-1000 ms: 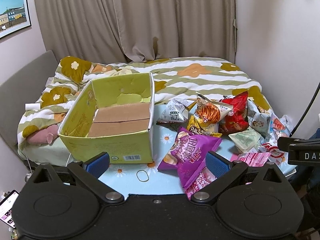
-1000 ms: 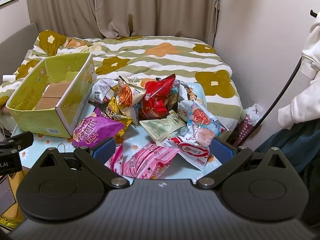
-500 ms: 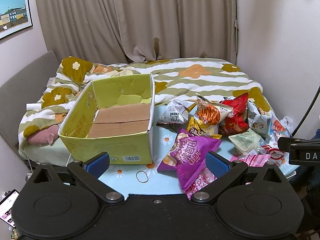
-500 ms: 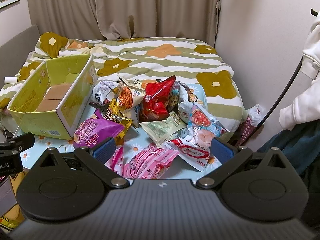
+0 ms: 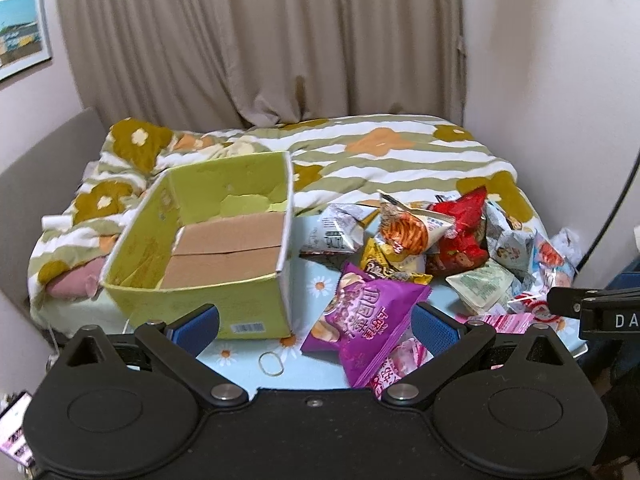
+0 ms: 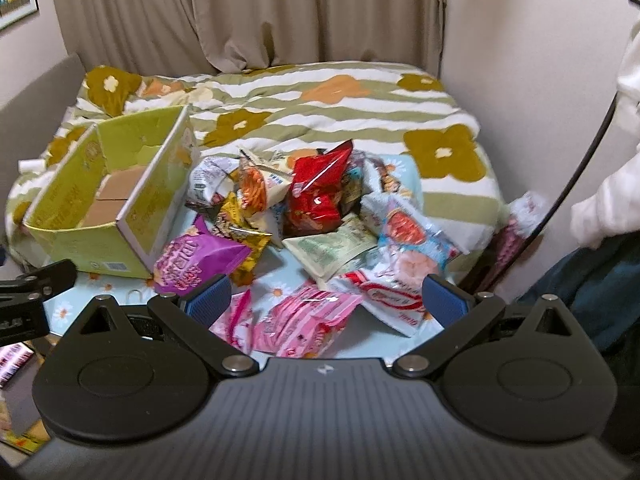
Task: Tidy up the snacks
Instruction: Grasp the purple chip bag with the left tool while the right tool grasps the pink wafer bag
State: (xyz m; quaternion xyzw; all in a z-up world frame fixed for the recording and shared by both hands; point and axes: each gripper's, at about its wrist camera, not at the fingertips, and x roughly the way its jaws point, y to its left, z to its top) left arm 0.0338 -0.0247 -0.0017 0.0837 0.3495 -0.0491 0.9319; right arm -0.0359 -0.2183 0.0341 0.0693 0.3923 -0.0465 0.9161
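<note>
Snacks (image 6: 320,216) heaped beside green box (image 5: 208,248), left gripper (image 5: 316,326) and right gripper (image 6: 326,298) spread wide, empty

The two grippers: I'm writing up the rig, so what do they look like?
Both are alike: the left gripper and right gripper have black bodies with round discs, silver pivot screws, and black jaws tipped with ribbed blue pads. The person wears a white sleeve.

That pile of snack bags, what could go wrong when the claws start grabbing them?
The snack bags overlap, so pulling the purple bag might drag the yellow bag behind it. The pink packet lies near the table's front edge and could slide off. A hard squeeze by the open left claw may crush the snacks inside.
</note>
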